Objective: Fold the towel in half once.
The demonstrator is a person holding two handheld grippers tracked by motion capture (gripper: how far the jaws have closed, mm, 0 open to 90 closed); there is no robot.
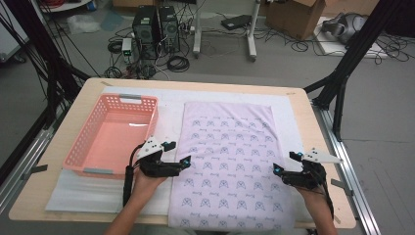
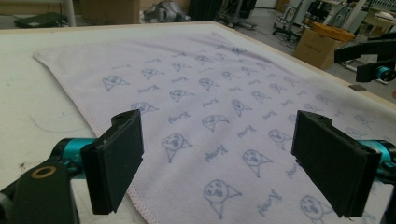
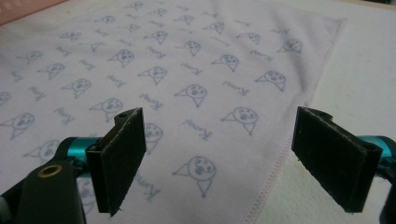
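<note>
Grey workshop floor lay beyond the table (image 1: 73,117), with two computer towers (image 1: 156,29) at twelve o'clock, loose cables around them, and a cardboard box (image 1: 293,17) toward one o'clock. On the light wooden tabletop a white mat (image 1: 169,105) was spread. A lilac towel (image 1: 230,161) printed with small blue animal faces lay flat on it, running from the centre down to the six o'clock edge of the table. At nine o'clock of the towel stood a pink plastic basket (image 1: 85,134), just beside the cloth, nothing visible inside it.

The left gripper (image 1: 177,154) hovered over the towel's left hem near seven o'clock, held in a hand (image 1: 147,178). In the left gripper view its jaws stood wide apart with nothing between them, the stitched hem passing under the left jaw and the towel (image 2: 224,93) stretching away.

The right gripper (image 1: 285,162) sat at the towel's right hem near four o'clock. In the right gripper view its jaws were likewise spread wide and gripped nothing, with the hem of the towel (image 3: 187,70) running between them, the white mat (image 3: 359,74) on the far side.
</note>
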